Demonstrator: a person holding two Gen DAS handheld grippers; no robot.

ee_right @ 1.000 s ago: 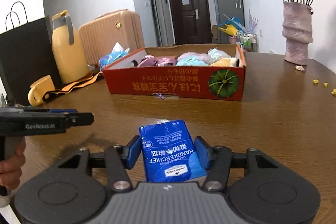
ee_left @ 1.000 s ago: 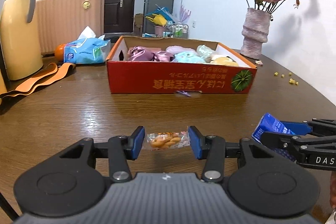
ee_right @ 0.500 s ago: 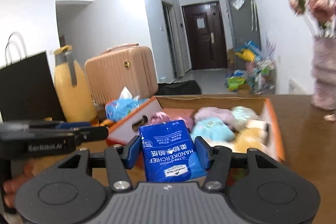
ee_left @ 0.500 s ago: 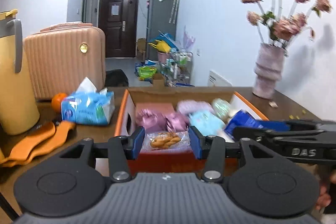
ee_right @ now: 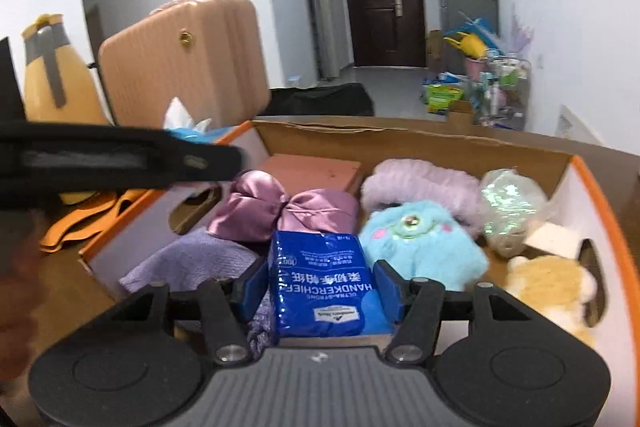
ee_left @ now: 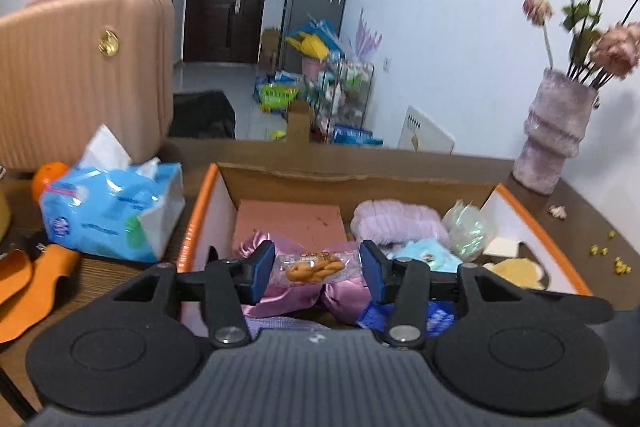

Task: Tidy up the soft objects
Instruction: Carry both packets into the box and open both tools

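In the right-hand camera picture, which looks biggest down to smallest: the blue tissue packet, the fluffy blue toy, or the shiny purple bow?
1. Blue plastic handkerchief packet, though nearest the camera.
2-3. Fluffy light-blue plush toy and shiny purple satin bow: look alike.

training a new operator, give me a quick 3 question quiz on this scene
1. True or false: the left gripper is shut on a snack packet.
2. What does the right gripper hold? A) blue plush toy B) blue handkerchief pack C) orange
3. Fill in: both grippers are over the open cardboard ____.

Key: 1 true; 2 B; 3 box
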